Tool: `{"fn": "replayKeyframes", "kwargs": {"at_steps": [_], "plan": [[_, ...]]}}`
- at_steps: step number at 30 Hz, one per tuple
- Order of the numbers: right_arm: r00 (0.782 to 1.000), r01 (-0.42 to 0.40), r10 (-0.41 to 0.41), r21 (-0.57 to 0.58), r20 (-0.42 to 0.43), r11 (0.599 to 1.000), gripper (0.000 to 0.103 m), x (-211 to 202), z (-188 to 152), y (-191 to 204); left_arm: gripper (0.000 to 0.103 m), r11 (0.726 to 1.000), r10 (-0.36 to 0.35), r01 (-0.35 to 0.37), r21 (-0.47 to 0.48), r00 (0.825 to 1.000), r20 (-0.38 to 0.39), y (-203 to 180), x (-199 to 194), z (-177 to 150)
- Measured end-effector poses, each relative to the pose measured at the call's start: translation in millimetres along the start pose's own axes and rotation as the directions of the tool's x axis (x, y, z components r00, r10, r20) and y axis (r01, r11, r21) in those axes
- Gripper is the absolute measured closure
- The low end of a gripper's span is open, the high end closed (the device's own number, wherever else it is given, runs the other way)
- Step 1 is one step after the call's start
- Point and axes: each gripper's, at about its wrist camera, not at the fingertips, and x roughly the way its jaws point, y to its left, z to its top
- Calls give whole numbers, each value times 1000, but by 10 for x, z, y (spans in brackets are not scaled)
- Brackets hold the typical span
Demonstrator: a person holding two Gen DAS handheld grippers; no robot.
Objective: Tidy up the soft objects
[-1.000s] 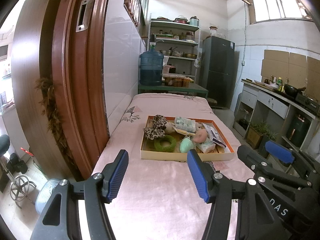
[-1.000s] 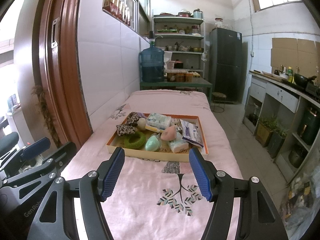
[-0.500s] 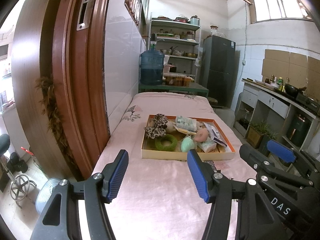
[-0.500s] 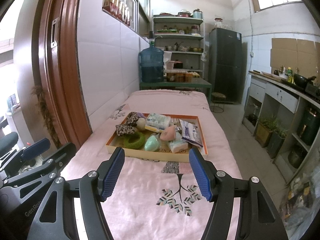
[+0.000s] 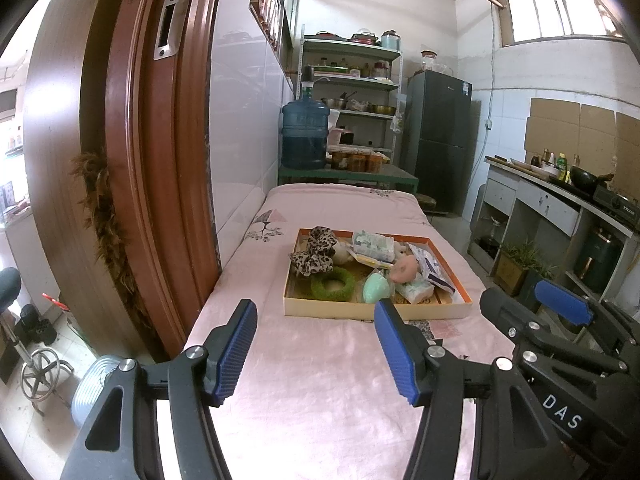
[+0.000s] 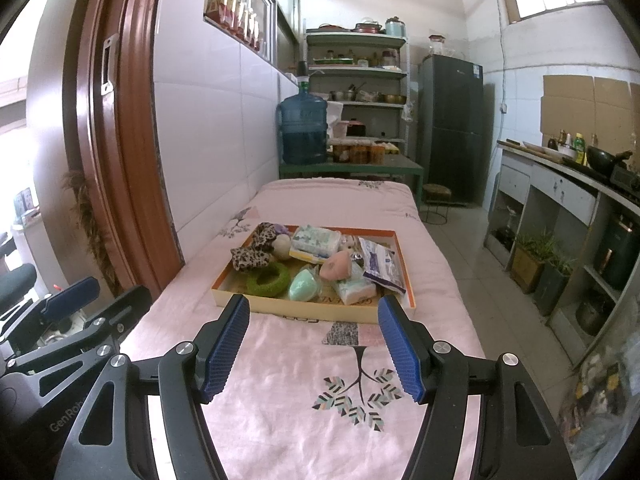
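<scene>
orange-rimmed tray [image 6: 405, 276] heaped with soft items, left claw [image 5: 316, 344] and right claw [image 6: 314, 342] released

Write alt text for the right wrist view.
Open right claw hovers empty over a pink cloth, short of an orange tray piled with soft items. The left claw shows at the left edge.

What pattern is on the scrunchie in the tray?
Leopard print, brown and black; the scrunchie shows best in the right wrist view.
</scene>
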Motion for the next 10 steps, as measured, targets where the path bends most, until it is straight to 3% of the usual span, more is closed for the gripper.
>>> {"fn": "replayKeyframes", "kwargs": {"at_steps": [10], "plan": [[1000, 0, 0, 0, -1, 1000, 34, 1, 3, 0, 42, 1000, 3, -3, 0, 1000, -5, -13, -31, -36]]}}
